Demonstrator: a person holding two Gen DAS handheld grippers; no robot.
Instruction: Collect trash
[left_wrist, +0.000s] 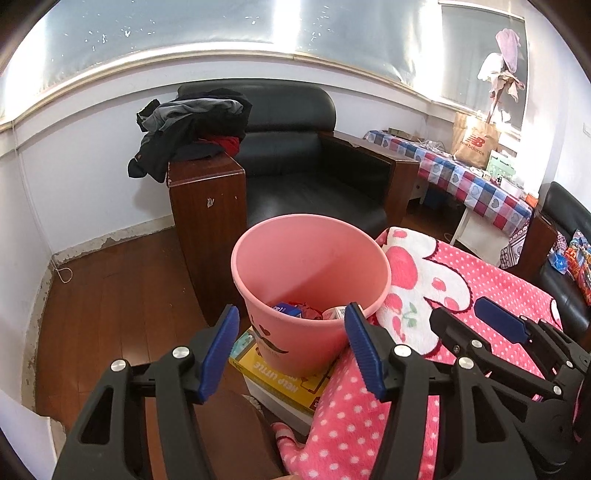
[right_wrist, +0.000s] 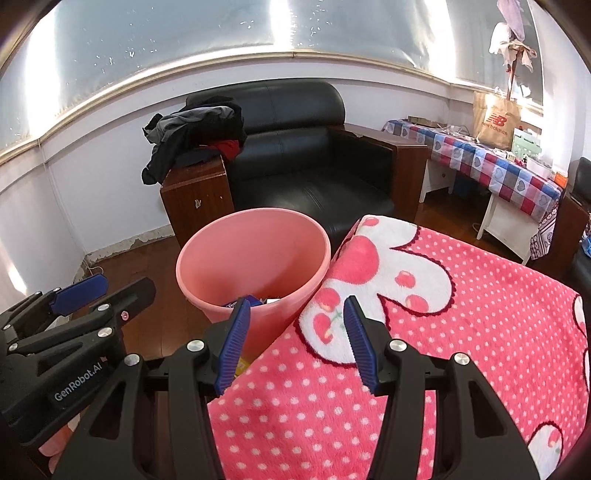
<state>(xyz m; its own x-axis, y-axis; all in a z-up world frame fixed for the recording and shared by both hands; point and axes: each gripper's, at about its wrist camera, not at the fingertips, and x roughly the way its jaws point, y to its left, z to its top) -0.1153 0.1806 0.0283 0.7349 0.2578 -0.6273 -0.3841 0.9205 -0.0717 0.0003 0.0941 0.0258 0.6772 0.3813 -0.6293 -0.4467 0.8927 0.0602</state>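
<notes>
A pink plastic bin (left_wrist: 314, 254) stands on a yellow box (left_wrist: 280, 380) beside the pink polka-dot blanket (left_wrist: 424, 295). Several pieces of trash (left_wrist: 295, 309) lie at its bottom, among them a blue packet. My left gripper (left_wrist: 290, 349) is open and empty, just in front of the bin's near wall. My right gripper (right_wrist: 295, 343) is open and empty, over the blanket's edge (right_wrist: 424, 332) to the right of the bin (right_wrist: 255, 254). Each gripper shows in the other's view: the right one (left_wrist: 476, 325) and the left one (right_wrist: 99, 291).
A black leather armchair (left_wrist: 306, 170) with wooden arms stands behind the bin, with dark clothes (left_wrist: 188, 129) piled on its left arm. A table with a checked cloth (left_wrist: 461, 177) and a paper bag (left_wrist: 476, 140) is at the back right. Wooden floor (left_wrist: 110, 295) lies to the left.
</notes>
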